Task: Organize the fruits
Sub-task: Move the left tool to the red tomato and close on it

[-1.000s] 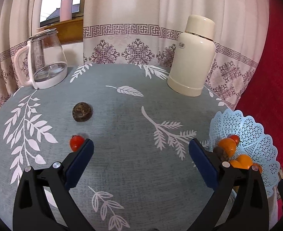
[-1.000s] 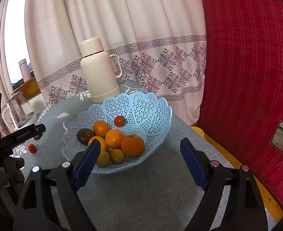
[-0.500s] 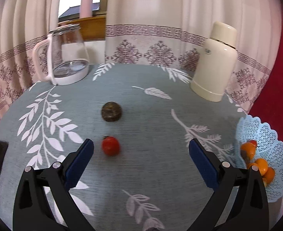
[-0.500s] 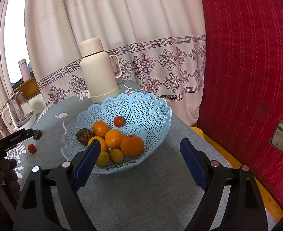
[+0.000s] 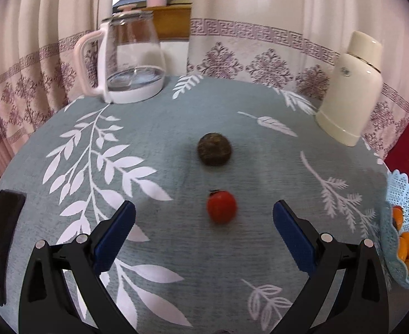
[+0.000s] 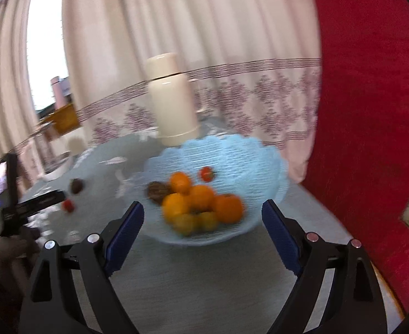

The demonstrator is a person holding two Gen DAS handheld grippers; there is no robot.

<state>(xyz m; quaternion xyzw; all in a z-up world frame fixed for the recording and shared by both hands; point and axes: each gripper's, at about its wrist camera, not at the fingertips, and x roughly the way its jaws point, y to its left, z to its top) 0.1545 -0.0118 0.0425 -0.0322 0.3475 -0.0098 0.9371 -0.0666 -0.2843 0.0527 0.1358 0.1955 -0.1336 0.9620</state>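
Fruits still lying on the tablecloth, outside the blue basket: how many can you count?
2: a small red fruit between the left tool's open fingers, and a dark brown fruit just beyond it. None seem hidden.

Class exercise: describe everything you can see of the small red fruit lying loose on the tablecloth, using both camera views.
The small red fruit is round, smooth and glossy, like a cherry tomato, with a dark stem stub at its top. It lies alone on the grey-green leaf-print tablecloth, outside the blue basket, with the dark brown fruit just beyond it and apart from it. It sits ahead of the open left gripper, roughly centred between the fingers, which do not touch it. The blurred right view shows it as a red spot.
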